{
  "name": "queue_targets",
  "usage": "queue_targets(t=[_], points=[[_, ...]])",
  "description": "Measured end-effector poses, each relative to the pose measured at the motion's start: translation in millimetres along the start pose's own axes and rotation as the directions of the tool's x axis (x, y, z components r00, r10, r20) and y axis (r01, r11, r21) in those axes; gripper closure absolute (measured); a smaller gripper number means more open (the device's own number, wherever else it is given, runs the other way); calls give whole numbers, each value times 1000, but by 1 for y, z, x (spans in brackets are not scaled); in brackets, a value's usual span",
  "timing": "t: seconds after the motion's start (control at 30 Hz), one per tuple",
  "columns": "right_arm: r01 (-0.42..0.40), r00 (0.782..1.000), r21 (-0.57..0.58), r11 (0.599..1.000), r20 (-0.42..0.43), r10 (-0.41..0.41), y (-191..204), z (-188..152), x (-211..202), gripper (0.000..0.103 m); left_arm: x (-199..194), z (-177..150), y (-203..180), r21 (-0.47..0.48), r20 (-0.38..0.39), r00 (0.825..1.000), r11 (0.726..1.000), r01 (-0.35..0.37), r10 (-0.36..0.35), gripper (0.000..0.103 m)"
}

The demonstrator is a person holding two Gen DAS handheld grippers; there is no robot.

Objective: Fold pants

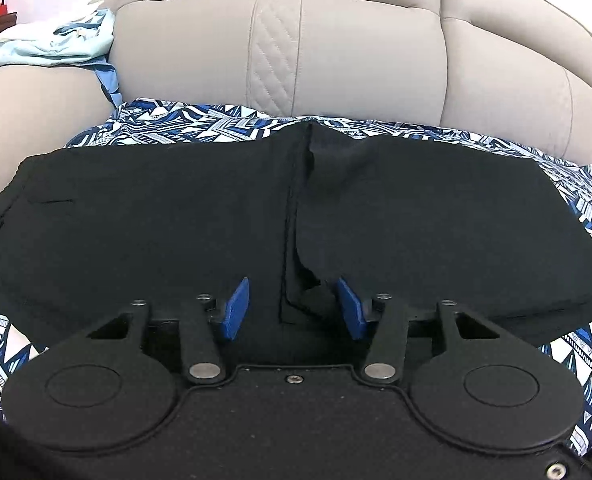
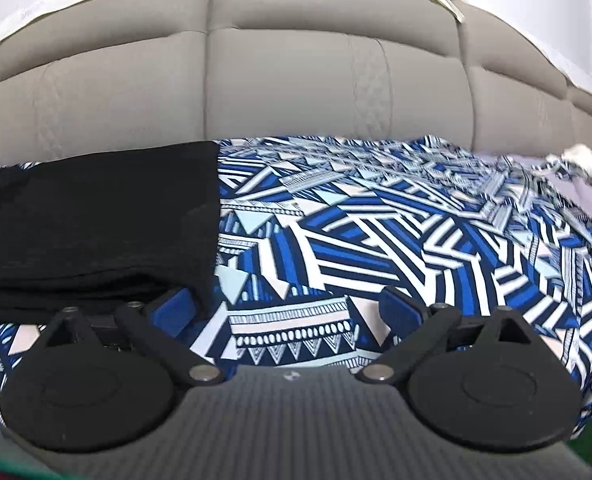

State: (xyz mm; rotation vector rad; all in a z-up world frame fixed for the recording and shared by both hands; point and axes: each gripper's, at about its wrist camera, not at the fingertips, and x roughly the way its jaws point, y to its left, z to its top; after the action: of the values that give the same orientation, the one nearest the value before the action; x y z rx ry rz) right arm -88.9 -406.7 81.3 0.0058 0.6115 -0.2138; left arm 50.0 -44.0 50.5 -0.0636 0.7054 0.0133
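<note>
Black pants [image 1: 200, 216] lie flat and folded on the blue-and-white patterned sheet [image 1: 200, 124]; two edges meet along a seam in the middle [image 1: 296, 216]. My left gripper [image 1: 294, 308] is open, low over the near edge of the pants, its blue pads [image 1: 238, 308] either side of the seam. In the right wrist view the pants [image 2: 96, 220] lie at the left. My right gripper [image 2: 286, 312] is open and empty over the sheet [image 2: 375, 240], its left pad [image 2: 174, 308] at the pants' near right corner.
A beige padded headboard [image 1: 335, 48] stands behind the bed, also in the right wrist view [image 2: 296, 80]. Light blue cloth [image 1: 56, 46] is heaped at the far left. Crumpled cloth [image 2: 579, 164] lies at the far right.
</note>
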Motion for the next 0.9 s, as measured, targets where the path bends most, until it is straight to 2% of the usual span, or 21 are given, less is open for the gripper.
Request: queue_targets(t=[0.1, 0.2, 0.3, 0.4, 0.47, 0.6, 0.8, 0.9], points=[[-78, 996, 2, 997, 45, 78, 3, 0, -11, 5, 0, 1, 1, -12, -7, 1000, 1000, 1, -1, 54], [-195, 976, 10, 981, 105, 193, 4, 2, -24, 5, 0, 2, 3, -28, -13, 1000, 1000, 2, -3, 52], [-298, 944, -4, 955, 147, 295, 8, 6, -32, 5, -6, 4, 11, -67, -2, 1000, 998, 13, -13, 45], [-375, 917, -23, 927, 136, 375, 18, 7, -30, 5, -13, 6, 21, -95, 19, 1000, 995, 0, 1, 28], [-403, 907, -37, 914, 118, 405, 28, 9, -25, 5, -16, 7, 25, -98, 30, 999, 995, -29, 32, 20], [-446, 886, -97, 890, 92, 454, 59, 13, -15, 3, -16, 8, 38, -105, 23, 996, 991, -82, 85, 14], [-514, 845, -168, 841, 72, 530, 107, 26, -2, 0, -15, 7, 62, -153, 1, 990, 979, -137, 139, 13], [-545, 823, -199, 814, 56, 565, 130, 36, 7, 0, -15, 5, 75, -170, -3, 987, 973, -158, 160, 7]])
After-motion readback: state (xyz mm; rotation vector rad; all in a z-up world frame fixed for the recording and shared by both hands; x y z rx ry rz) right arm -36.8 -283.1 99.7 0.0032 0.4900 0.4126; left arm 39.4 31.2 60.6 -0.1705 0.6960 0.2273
